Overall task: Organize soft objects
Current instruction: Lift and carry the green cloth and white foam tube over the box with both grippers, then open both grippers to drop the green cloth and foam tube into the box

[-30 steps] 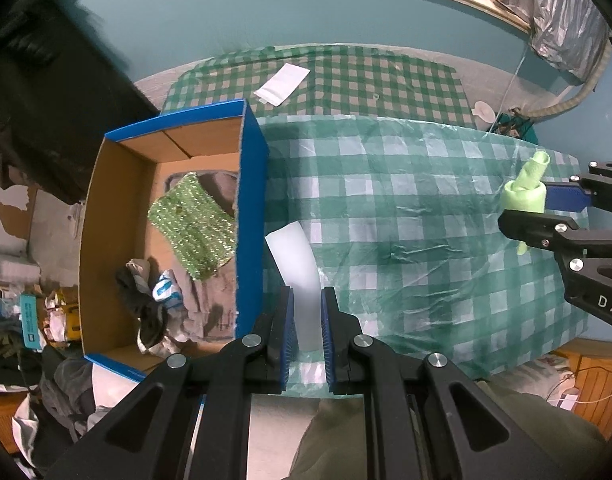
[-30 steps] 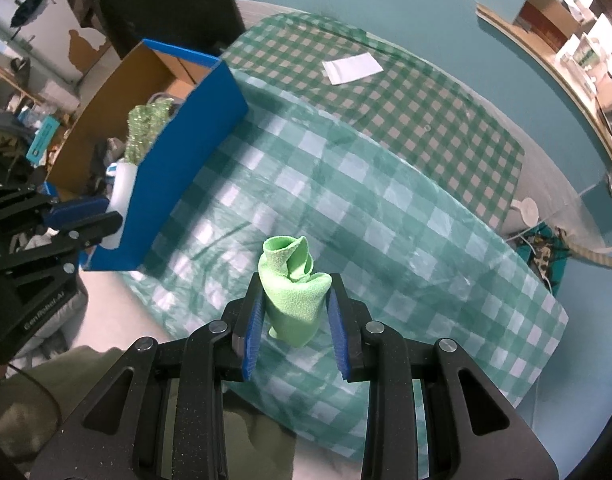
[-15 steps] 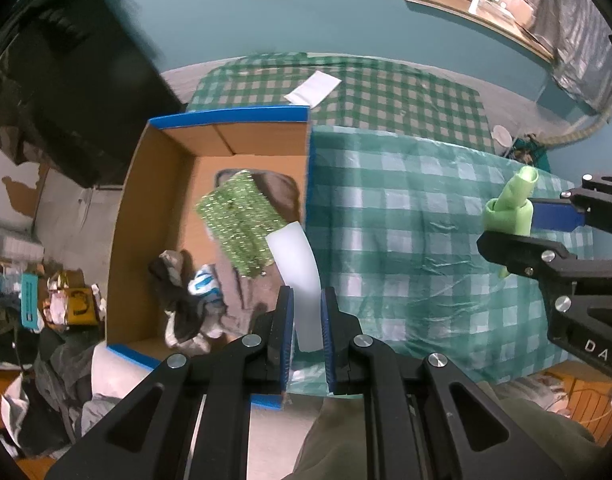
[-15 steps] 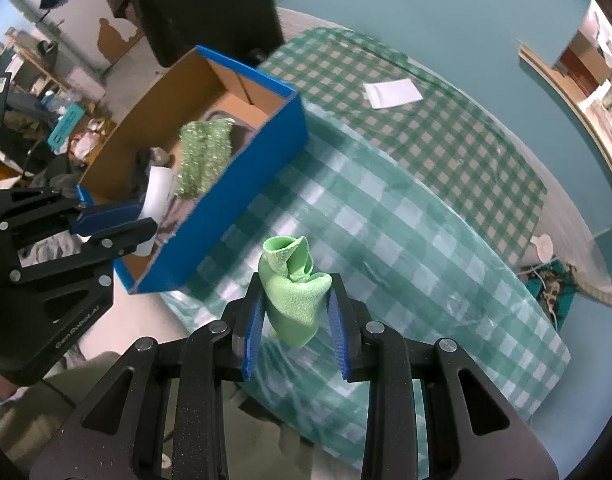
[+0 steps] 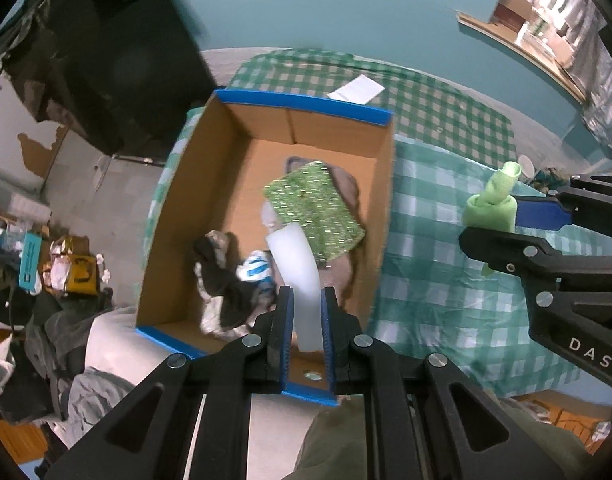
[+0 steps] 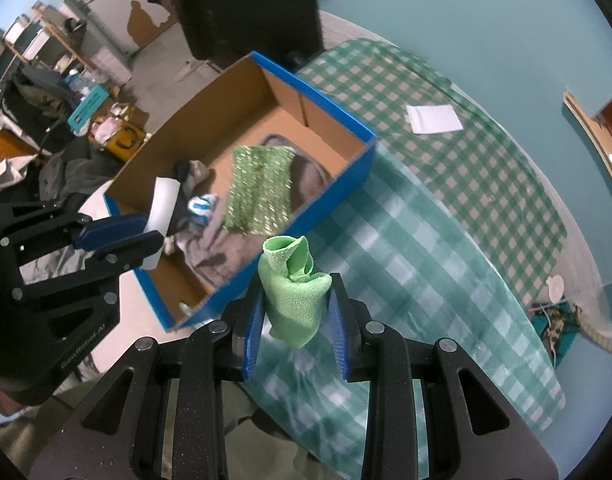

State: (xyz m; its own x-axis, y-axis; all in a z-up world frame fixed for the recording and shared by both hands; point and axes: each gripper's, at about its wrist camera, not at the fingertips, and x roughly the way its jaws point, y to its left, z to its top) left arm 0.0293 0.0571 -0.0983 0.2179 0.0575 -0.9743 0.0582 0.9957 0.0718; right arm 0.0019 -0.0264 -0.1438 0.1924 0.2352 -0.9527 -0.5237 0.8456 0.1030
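Left wrist view: your left gripper (image 5: 306, 312) pinches white foam strip (image 5: 296, 272), light, bendy; right gripper (image 6: 297, 320) squeezes rolled green cloth (image 6: 296, 288), soft; grip mid-roll.

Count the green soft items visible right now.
2: a rolled green cloth in the right gripper above the table; a sparkly green cloth inside the box. Others may be buried.

I'm seeing dim, teal-tinted light, smeared blur on the dark upper background, and heavy fisheye bending at the edges.

Box (image 5: 381, 216) on table (image 5: 445, 280), paper (image 5: 357, 90) behind.
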